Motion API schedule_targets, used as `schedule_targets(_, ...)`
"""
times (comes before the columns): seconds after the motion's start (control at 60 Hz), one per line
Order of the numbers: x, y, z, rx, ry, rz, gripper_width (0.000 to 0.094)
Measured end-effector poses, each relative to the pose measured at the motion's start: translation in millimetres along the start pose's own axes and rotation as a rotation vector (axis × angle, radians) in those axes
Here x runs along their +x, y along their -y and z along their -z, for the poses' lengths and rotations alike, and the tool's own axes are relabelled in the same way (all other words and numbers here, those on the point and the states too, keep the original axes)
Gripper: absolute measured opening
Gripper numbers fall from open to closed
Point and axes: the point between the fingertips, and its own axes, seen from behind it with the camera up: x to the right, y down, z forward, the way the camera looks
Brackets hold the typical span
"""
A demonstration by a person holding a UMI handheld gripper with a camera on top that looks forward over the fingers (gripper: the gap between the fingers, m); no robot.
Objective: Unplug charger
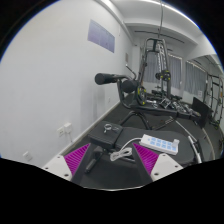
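Note:
My gripper [117,166] is open, with its magenta pads [80,158] wide apart low over a dark table [130,125]. Between the fingers lie a small black object [93,158], next to the left pad, and a white cable [122,154] in a loop. Neither finger touches them. A white power strip [163,144] lies just beyond the right finger. I cannot tell whether a charger is plugged into it.
A white wall [50,70] runs along the left with a wall socket [65,130] low down and a poster [102,36] higher up. A black arm on a stand [118,78] and metal frames [158,70] rise beyond the table.

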Motion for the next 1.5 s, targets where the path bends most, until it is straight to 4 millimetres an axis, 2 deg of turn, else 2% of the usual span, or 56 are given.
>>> schedule_targets(0.067,11.5,-1.0,-3.2,-0.006,-0.027,-0.016,0.0849)
schedule_targets(0.117,31.0,-4.4,-9.0,-0.009,-0.055,-0.023,0.085)
schedule_targets(0.133,30.2,-4.0,-6.2,-0.01,-0.065,-0.028,0.085)
schedule_targets(0.15,50.0,-9.4,-11.9,-0.01,-0.073,-0.03,0.0849)
schedule_targets(0.283,124.4,-27.6,-25.2,-0.025,-0.171,-0.064,0.0853)
schedule_targets(0.317,145.0,-32.4,-19.4,-0.031,-0.197,-0.078,0.0855)
schedule_targets(0.45,221.4,-54.9,-20.2,-0.049,-0.309,-0.127,0.0852)
schedule_targets(0.467,232.4,-57.1,-27.9,-0.052,-0.326,-0.132,0.0856)
schedule_targets(0.583,292.3,-78.3,-22.1,-0.056,-0.411,-0.161,0.086)
schedule_targets(0.667,324.9,-88.2,-30.0,-0.044,-0.449,-0.17,0.0866)
schedule_targets(0.817,359.3,-102.3,-63.2,-0.009,-0.464,-0.177,0.0863)
schedule_targets(0.983,386.7,-107.9,-122.4,0.039,-0.456,-0.194,0.0856)
schedule_targets(1.267,449.9,-118.2,-219.0,0.048,-0.499,-0.201,0.0858)
schedule_targets(1.5,469.7,-125.3,-281.3,0.05,-0.484,-0.204,0.0861)
